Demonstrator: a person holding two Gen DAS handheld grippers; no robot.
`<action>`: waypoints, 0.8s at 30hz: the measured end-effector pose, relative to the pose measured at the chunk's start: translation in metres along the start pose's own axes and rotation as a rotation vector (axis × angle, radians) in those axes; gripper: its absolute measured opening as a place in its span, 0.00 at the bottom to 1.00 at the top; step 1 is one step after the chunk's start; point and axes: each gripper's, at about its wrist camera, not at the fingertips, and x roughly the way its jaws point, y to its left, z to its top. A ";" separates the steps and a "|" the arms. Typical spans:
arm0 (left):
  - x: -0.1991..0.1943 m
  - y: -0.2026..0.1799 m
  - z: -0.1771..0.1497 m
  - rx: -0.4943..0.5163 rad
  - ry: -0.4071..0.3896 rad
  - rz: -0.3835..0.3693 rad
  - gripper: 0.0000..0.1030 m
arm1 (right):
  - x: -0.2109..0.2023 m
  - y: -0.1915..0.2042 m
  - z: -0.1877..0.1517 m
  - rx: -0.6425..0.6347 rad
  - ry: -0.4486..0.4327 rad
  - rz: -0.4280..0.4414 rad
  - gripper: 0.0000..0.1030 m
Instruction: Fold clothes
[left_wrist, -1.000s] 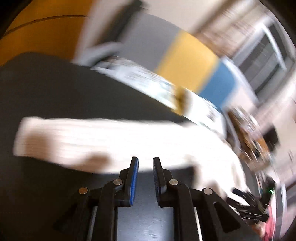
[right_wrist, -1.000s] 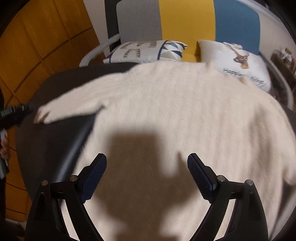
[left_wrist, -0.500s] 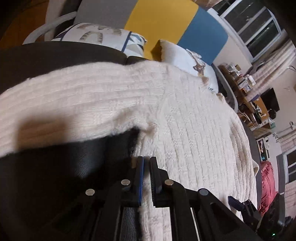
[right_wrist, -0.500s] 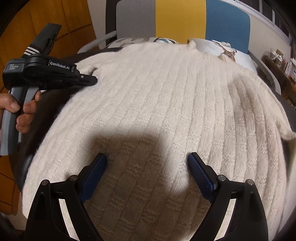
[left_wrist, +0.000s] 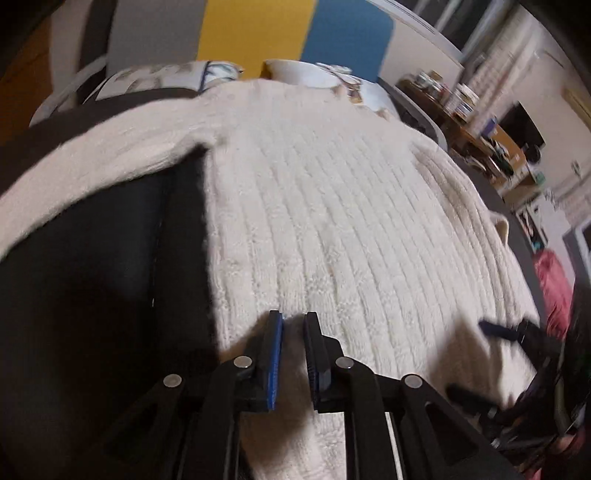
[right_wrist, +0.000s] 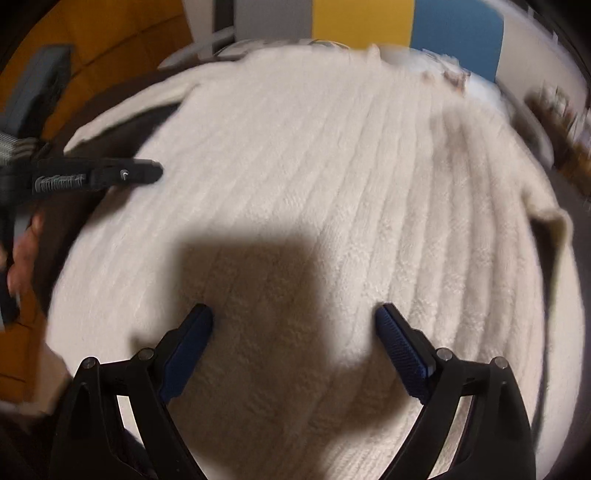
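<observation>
sweater (left_wrist: 332, 206): cream ribbed knit, spread flat on dark surface (left_wrist: 92, 277), one sleeve stretched out leftward
surroundings: two pillows (left_wrist: 306, 72) seen beyond collar; cluttered shelf (left_wrist: 480, 136) at right
left gripper (left_wrist: 293, 325): angled down at sweater's side edge, narrow gap, jaws just widened, nothing pinched
right gripper (right_wrist: 293, 321): held wide apart above hem area, empty; shadow cast between fingers

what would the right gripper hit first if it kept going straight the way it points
Most likely the cream sweater. The right gripper is open, angled down over the sweater's shadowed lower part, with nothing between them. How much gap remains is unclear.
</observation>
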 end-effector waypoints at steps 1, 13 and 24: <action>0.000 -0.002 0.003 -0.011 0.006 0.008 0.12 | -0.001 -0.001 -0.004 0.008 -0.009 0.007 0.89; -0.009 -0.043 -0.033 0.021 0.001 0.016 0.12 | -0.016 -0.004 -0.013 0.096 -0.032 0.053 0.90; -0.035 -0.043 -0.073 0.065 -0.009 0.026 0.12 | -0.036 -0.033 -0.058 0.216 0.007 0.080 0.90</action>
